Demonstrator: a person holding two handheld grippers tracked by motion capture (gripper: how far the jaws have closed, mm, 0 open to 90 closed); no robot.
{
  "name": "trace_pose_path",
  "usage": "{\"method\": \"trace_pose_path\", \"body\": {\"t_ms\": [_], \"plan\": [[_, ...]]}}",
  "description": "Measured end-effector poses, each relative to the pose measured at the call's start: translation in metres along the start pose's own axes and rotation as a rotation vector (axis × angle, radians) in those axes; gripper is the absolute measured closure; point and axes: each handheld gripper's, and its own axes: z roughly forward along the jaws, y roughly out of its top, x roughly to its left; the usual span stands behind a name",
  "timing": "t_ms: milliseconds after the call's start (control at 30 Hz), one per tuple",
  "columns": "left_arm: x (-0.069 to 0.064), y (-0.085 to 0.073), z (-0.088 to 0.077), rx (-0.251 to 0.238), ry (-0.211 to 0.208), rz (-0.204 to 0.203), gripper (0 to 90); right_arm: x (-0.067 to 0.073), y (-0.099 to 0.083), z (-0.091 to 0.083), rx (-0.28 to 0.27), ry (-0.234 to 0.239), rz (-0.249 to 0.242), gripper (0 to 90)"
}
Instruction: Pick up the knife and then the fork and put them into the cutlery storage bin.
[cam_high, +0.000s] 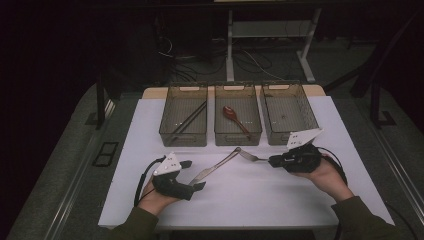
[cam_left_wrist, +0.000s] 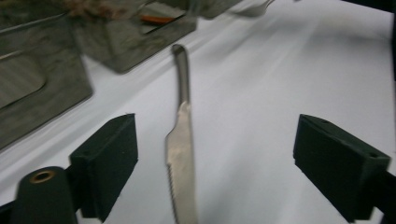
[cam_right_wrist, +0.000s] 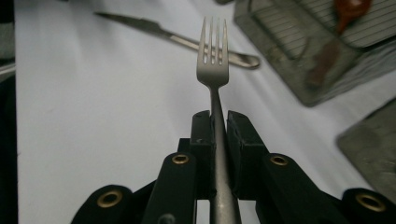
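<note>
Two sets of fingers are at work. The right gripper (cam_right_wrist: 217, 135) has its fingers (cam_right_wrist: 201, 140) clamped tight on the handle of a fork (cam_right_wrist: 213, 60), whose tines point away toward the upper middle of the right gripper view. In the high view this gripper (cam_high: 274, 160) sits right of centre, the fork (cam_high: 248, 156) sticking out to its left. The left gripper (cam_left_wrist: 215, 158) has its fingers (cam_left_wrist: 109, 158) spread wide, gripping nothing; a knife (cam_left_wrist: 181, 154) lies flat on the table (cam_left_wrist: 280, 70) between them, touching neither, its serrated blade toward the bottom edge and its handle pointing up the frame. In the high view the knife (cam_high: 215, 167) lies diagonally at centre, its handle end close to the fork's tines. Open white table surrounds both. Three bins (cam_high: 238, 121) line the table's far edge; the middle one holds a red spoon (cam_high: 234, 116). No readable writing.
</note>
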Motion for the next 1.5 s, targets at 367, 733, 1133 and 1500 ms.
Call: {"method": "trace_pose_path", "body": {"t_ms": [367, 733, 1133, 1500], "plan": [[0.0, -0.005, 0.001, 0.028, 0.027, -0.014, 0.0, -0.031, 0.016, -0.026, -0.086, -0.125, 0.115, 80.2], [-0.001, -0.005, 0.003, 0.047, 0.023, -0.011, 0.0, -0.067, 0.029, -0.037, -0.13, -0.229, 0.183, 80.2], [-0.001, -0.006, 0.004, 0.05, 0.011, -0.011, 0.0, -0.121, 0.029, -0.03, -0.1, -0.37, 0.322, 80.1], [-0.002, -0.006, 0.005, 0.052, -0.005, -0.006, 0.0, -0.151, 0.025, -0.013, -0.045, -0.397, 0.386, 80.1]]}}
